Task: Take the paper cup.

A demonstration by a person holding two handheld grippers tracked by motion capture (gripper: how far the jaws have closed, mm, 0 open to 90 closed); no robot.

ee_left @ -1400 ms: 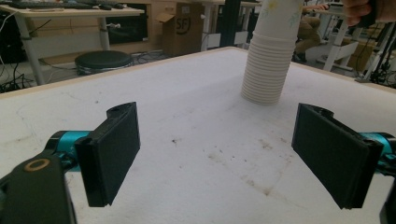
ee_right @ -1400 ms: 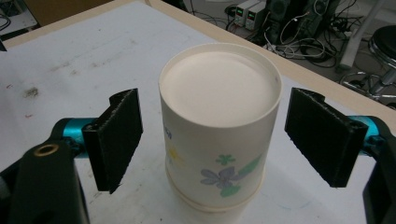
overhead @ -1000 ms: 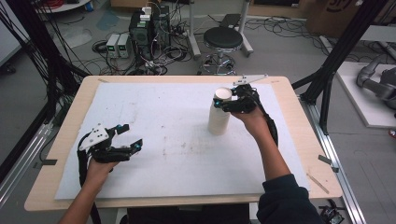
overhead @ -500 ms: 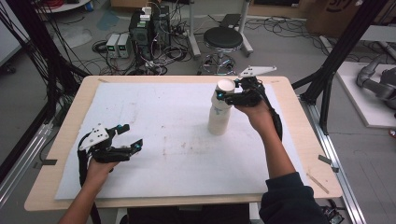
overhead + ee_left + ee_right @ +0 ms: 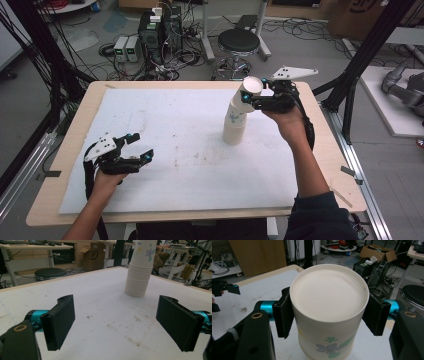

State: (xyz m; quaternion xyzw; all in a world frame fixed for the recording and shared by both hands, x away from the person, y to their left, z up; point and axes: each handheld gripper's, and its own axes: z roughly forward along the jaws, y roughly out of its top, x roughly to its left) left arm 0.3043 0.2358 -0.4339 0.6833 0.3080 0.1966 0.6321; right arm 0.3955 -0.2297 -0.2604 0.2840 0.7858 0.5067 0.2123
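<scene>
A tall stack of upturned white paper cups (image 5: 235,124) with a flower print stands on the white sheet, right of centre; in the left gripper view the stack (image 5: 139,272) is ahead. My right gripper (image 5: 249,95) is shut on the top cup (image 5: 252,86), which is lifted and tilted above the stack. In the right gripper view the cup's flat base (image 5: 329,295) faces the camera, and my right gripper (image 5: 329,315) has one jaw pressed on each side of it. At the front left, my left gripper (image 5: 139,146) stands open with nothing in it; in its own view the left gripper (image 5: 116,322) has its jaws wide apart over the stained sheet.
The white sheet (image 5: 165,120) covers most of the wooden table (image 5: 80,115). Behind the table are a black stool (image 5: 239,41), electronics boxes (image 5: 155,27) and loose cables. Black frame posts (image 5: 365,55) stand at the right.
My right gripper has risen with the top cup and tipped it away from the stack's axis. The left gripper has stayed put.
</scene>
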